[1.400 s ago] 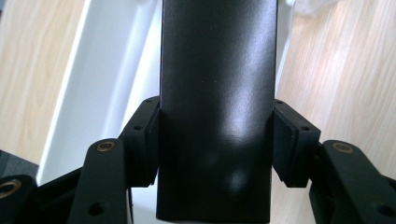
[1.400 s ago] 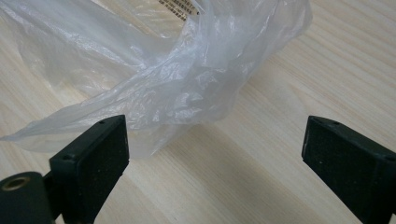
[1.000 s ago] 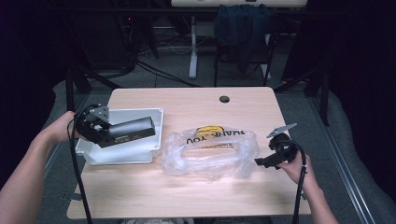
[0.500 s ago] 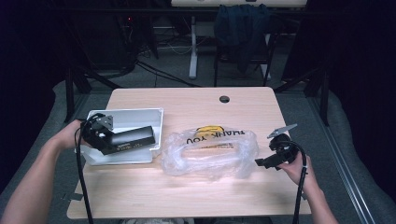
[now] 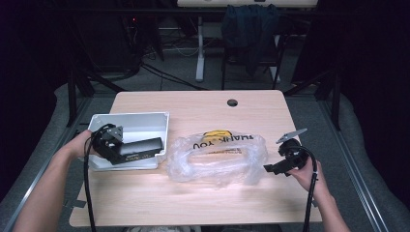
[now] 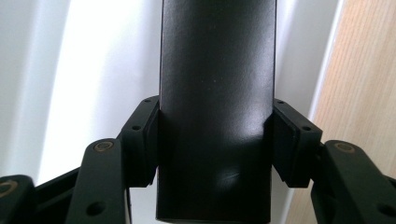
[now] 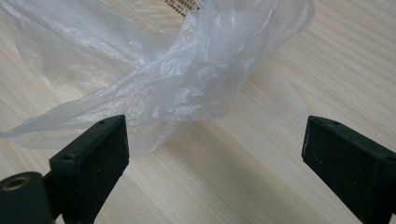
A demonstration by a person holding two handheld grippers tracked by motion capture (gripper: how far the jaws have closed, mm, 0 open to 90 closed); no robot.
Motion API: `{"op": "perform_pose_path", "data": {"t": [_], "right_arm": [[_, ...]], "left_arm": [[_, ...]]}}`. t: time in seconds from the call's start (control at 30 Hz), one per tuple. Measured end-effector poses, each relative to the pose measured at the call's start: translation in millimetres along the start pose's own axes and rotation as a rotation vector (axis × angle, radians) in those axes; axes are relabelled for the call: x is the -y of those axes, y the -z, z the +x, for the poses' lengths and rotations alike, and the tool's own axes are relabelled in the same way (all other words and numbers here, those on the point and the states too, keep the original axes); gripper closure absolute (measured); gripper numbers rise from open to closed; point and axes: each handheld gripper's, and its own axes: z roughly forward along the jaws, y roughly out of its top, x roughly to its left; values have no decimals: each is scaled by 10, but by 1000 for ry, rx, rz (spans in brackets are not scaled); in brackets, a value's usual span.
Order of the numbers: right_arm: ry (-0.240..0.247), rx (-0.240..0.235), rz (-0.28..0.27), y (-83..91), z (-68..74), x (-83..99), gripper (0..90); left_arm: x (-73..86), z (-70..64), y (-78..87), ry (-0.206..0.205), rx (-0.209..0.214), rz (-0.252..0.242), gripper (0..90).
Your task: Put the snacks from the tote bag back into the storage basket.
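Observation:
A long black box (image 5: 140, 146) lies over the white tray (image 5: 145, 119) at the table's left, and my left gripper (image 5: 126, 152) is shut on it. In the left gripper view both pads press the black box (image 6: 215, 107) from either side, above the white tray (image 6: 107, 60). A crumpled clear plastic bag (image 5: 217, 157) with yellow and black print lies in the middle of the table. My right gripper (image 5: 267, 168) stands open just right of the bag. In the right gripper view the bag's edge (image 7: 177, 88) lies near the left pad (image 7: 91, 158), not gripped.
A round cable hole (image 5: 232, 102) sits near the table's far edge. Bare wood lies in front of the bag and along the far side. Beyond the table stand a chair draped with dark cloth (image 5: 251, 29) and desk legs.
My left gripper has carried the black box nearer and lower, toward the tray's front edge. The right gripper has barely moved.

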Motion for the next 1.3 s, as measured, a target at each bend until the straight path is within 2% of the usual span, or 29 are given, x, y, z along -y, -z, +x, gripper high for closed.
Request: {"op": "perform_pose_path", "data": {"t": [0.07, 0.13, 0.17, 0.2, 0.27, 0.3, 0.4, 0.47, 0.6, 0.73, 0.8, 0.83, 0.87, 0.9, 0.97, 1.0, 1.03, 1.07, 1.13, 1.2, 1.23, 1.27, 1.3], "right_arm": [[-4, -1, -1, 1, -1, 2, 67], [-7, 5, -6, 8, 12, 3, 66], [-7, 5, -6, 8, 12, 3, 66], [-4, 4, -9, 15, 15, 2, 67], [0, 4, -8, 24, 14, 2, 67], [3, 1, -4, 30, 12, 1, 66], [-3, 7, -15, 37, 20, 5, 67], [-3, 0, -18, 48, 14, 2, 67], [-4, 0, -23, 53, 19, -2, 67], [-3, 2, -20, 58, 15, -4, 67], [1, 5, -17, 61, 9, -2, 68], [0, 4, -21, 61, 9, 1, 68], [-3, 9, -25, 63, 12, 3, 69], [-3, 9, -25, 63, 12, 3, 69], [-2, 10, -24, 68, 12, 2, 70], [-1, 9, -23, 70, 14, 2, 72], [1, 9, -22, 72, 17, 2, 72], [1, 9, -22, 72, 17, 2, 72], [2, 8, -23, 75, 15, 3, 73], [2, 9, -20, 73, 7, 5, 74], [-2, 8, -24, 69, 7, 7, 74], [-2, 8, -24, 70, 5, 8, 74], [-2, 11, -24, 72, 8, 8, 75]], "left_arm": [[6, 11, -14, 17, 16, -7, 416], [7, 21, -11, 27, 29, -24, 347], [9, 19, -4, 39, 23, -41, 303], [8, 25, 5, 48, 18, -34, 303], [11, 32, 14, 72, 20, -22, 159], [18, 27, 30, 88, 6, -11, 134], [44, 20, 112, 141, -1, -29, 105], [61, 29, 191, 170, -13, -59, 52], [75, 21, 367, 217, -70, -151, 45], [0, -6, 483, 275, -141, -229, 101], [-67, -29, 514, 283, -157, -273, 174], [-158, -65, 518, 309, -220, -293, 181], [-158, -65, 518, 309, -220, -293, 183], [-194, -76, 514, 317, -222, -316, 183], [-281, -85, 489, 357, -262, -320, 248], [-319, -89, 475, 369, -255, -331, 252], [-360, -97, 462, 385, -259, -336, 280], [-409, -111, 446, 401, -282, -334, 280], [-491, -126, 425, 425, -275, -346, 305], [-575, -146, 401, 442, -287, -345, 341], [-611, -150, 392, 453, -282, -349, 353], [-645, -154, 380, 470, -279, -359, 401], [-671, -154, 368, 475, -261, -375, 417]]}}
